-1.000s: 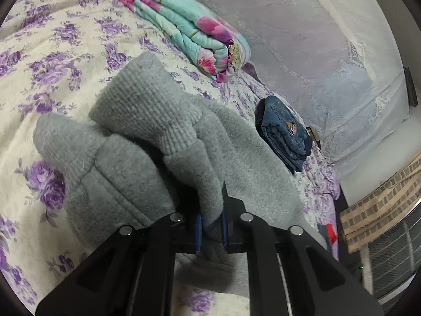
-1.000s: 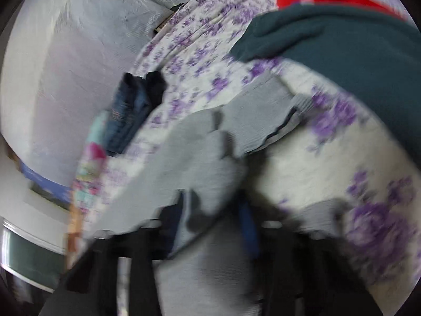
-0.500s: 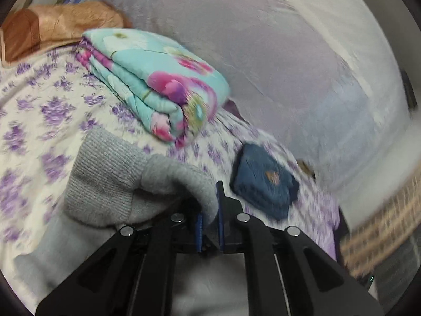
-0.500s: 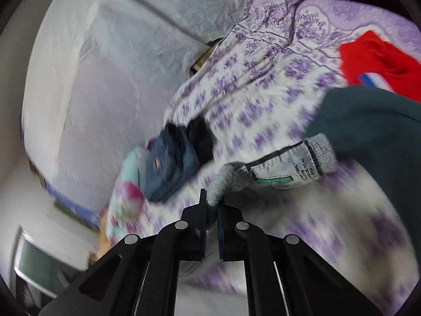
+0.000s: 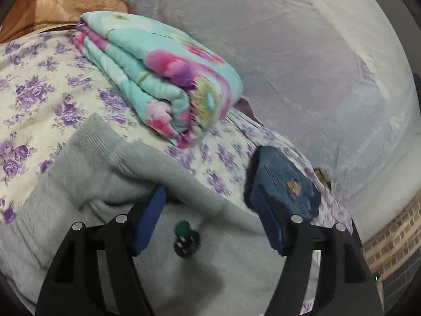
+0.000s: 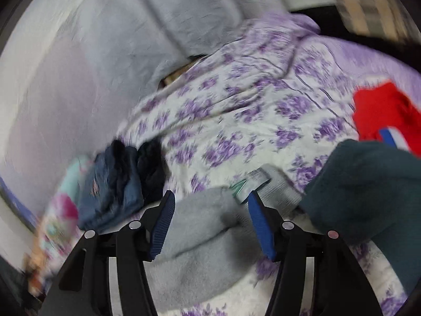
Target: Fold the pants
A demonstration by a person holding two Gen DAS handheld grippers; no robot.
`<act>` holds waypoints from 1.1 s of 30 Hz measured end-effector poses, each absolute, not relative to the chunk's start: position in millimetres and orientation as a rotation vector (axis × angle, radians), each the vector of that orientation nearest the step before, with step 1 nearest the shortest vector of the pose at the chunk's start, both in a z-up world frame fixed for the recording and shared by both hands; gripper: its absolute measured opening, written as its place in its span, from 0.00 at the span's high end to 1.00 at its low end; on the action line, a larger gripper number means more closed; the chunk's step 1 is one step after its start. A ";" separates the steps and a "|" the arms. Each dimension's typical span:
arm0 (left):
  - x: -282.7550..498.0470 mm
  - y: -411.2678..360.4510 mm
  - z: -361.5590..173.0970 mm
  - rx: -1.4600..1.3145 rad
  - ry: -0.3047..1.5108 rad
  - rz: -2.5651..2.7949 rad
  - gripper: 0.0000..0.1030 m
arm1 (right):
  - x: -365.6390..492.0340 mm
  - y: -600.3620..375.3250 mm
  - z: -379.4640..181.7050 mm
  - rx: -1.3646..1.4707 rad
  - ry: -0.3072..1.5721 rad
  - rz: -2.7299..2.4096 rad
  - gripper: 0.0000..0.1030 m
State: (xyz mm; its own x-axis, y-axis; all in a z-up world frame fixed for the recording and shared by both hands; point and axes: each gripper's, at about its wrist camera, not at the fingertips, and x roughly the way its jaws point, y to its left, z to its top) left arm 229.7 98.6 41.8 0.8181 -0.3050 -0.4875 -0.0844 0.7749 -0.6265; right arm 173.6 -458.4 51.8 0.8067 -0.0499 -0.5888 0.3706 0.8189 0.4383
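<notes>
The grey knit pants [image 5: 105, 173] lie folded over on the floral bedsheet [image 5: 31, 92], ribbed cuff toward the far left. My left gripper [image 5: 210, 210] hovers just above them, jaws opening, the fabric beneath and no pad pressing on it. A small dark and green thing [image 5: 185, 239] shows on the grey cloth between the fingers. In the right wrist view, the right gripper [image 6: 210, 210] is also opening over the grey pants [image 6: 200, 237], whose waistband with its label [image 6: 263, 184] lies just past the right pad. The picture there is blurred.
A folded turquoise and pink quilt [image 5: 158, 79] lies behind the pants, and folded blue jeans [image 5: 284, 184] to the right by the draped wall. In the right wrist view a dark teal garment [image 6: 368, 189] and a red one [image 6: 384, 115] lie at the right, with the jeans [image 6: 113, 192] on the left.
Both grippers were shut on grey fabric and carried it across the bed toward the quilt and jeans. Now both have let go, and the pants rest on the sheet.
</notes>
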 end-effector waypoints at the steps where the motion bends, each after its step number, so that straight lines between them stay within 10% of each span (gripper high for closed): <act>1: 229.2 93.4 40.1 -0.663 0.635 -0.135 0.35 | 177.3 -448.4 51.9 0.531 0.631 -0.233 0.43; 12: 252.3 99.2 -2.2 -0.707 0.823 -0.062 0.34 | 150.3 -467.6 -7.5 0.788 0.856 -0.184 0.41; 17: 269.4 107.1 -7.1 -0.724 0.839 -0.027 0.32 | 160.2 -461.0 -7.9 0.771 0.812 -0.152 0.22; 18: 270.6 104.0 -7.4 -0.697 0.844 -0.018 0.31 | 165.3 -457.1 -8.2 0.721 0.811 -0.162 0.27; 21: 274.5 89.6 -1.7 -0.578 0.841 0.012 0.26 | 168.3 -447.8 -2.1 0.613 0.786 -0.193 0.93; 33: 255.2 89.7 34.1 -0.684 0.775 -0.252 0.26 | 143.7 -474.6 -14.4 0.826 0.818 -0.161 0.93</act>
